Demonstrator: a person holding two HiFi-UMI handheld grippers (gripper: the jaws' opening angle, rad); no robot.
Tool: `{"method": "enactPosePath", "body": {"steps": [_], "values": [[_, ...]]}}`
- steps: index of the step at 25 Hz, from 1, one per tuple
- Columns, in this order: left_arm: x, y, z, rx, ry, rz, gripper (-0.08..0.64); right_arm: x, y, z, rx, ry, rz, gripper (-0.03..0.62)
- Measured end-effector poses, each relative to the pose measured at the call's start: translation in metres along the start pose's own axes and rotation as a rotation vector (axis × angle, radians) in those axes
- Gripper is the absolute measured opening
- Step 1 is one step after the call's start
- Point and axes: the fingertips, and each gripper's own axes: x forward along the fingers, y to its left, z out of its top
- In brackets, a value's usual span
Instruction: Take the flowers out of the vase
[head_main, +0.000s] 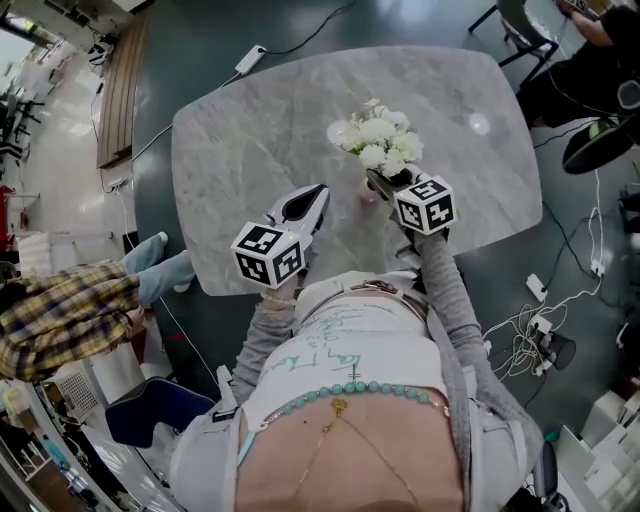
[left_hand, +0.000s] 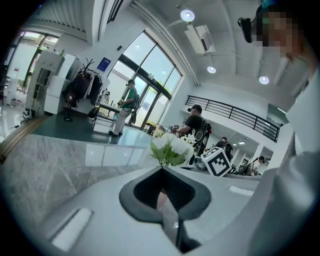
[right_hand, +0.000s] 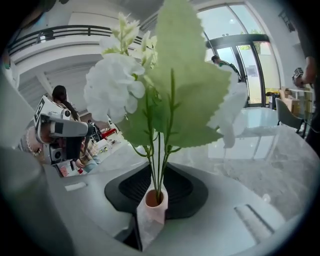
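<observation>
White flowers (head_main: 378, 140) with green leaves stood upright in a small pale-pink tubular vase (right_hand: 152, 207) on the grey marble surface (head_main: 240, 150). My right gripper (head_main: 382, 186) held the vase, its jaws clamped on it. My left gripper (head_main: 312, 200) hovered beside it, jaws together and empty.

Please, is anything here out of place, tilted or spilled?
Nothing stands out. The white artificial flowers sit in the small pale pink vase, which the right tongs clamp; nothing is spilled on the grey marble table.
</observation>
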Motion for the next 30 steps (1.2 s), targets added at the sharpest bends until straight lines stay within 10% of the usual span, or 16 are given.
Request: {"method": "enactPosePath", "body": {"steps": [30], "values": [[0.004, -0.008, -0.004, 0.001, 0.005, -0.024, 0.0, -0.005, 0.003, 0.005, -0.013, -0.029, 0.0, 0.046]]}}
